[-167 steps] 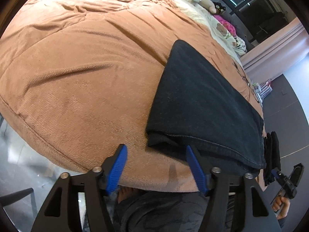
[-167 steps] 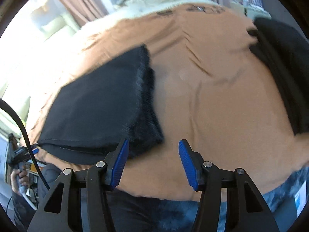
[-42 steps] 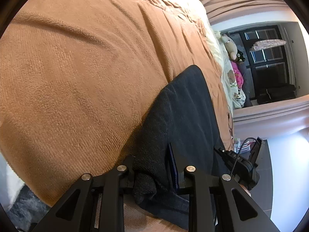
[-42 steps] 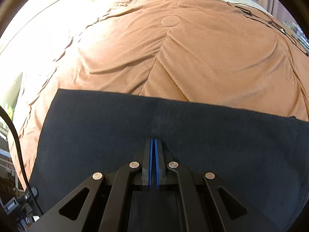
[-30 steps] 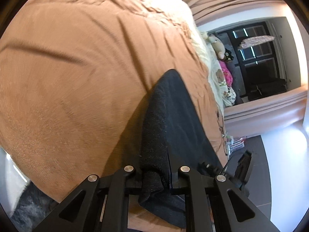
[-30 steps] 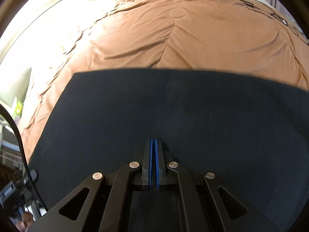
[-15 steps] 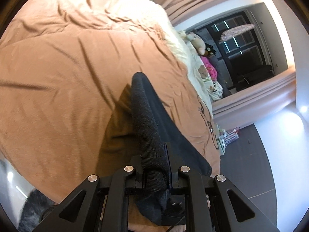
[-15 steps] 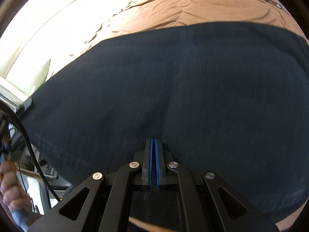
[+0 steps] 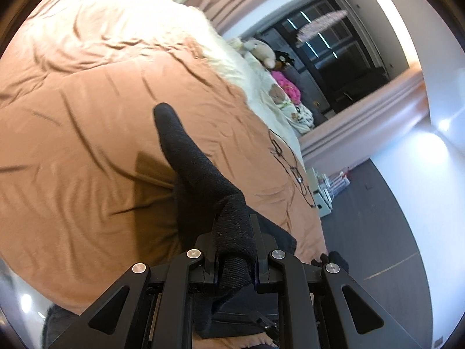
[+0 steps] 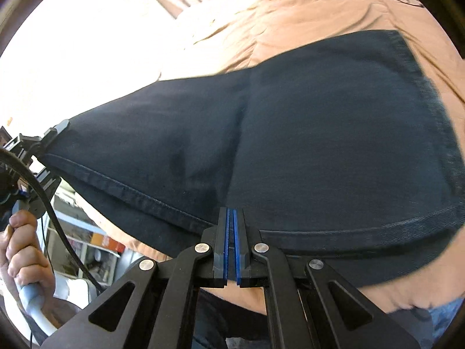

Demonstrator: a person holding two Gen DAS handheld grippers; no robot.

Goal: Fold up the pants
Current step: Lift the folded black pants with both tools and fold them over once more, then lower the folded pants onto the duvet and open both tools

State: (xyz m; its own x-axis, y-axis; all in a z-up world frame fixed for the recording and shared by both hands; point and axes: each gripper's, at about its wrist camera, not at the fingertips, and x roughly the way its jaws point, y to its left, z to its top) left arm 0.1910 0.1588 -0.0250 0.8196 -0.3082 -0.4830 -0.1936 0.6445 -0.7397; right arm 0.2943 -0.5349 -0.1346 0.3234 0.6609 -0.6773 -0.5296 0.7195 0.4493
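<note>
Pants, dark denim, are caught in both my grippers. My left gripper is clamped on a thick rolled bunch of waist or hem cloth; my right gripper is pinched fully together on the stitched edge. Between the two holds the cloth hangs taut above the brown bed cover, its far hem drooping toward the cover. I judge the denim heavy, limp and not slippery; seams and hems give the firmest hold, and a single layer could slide out.
</note>
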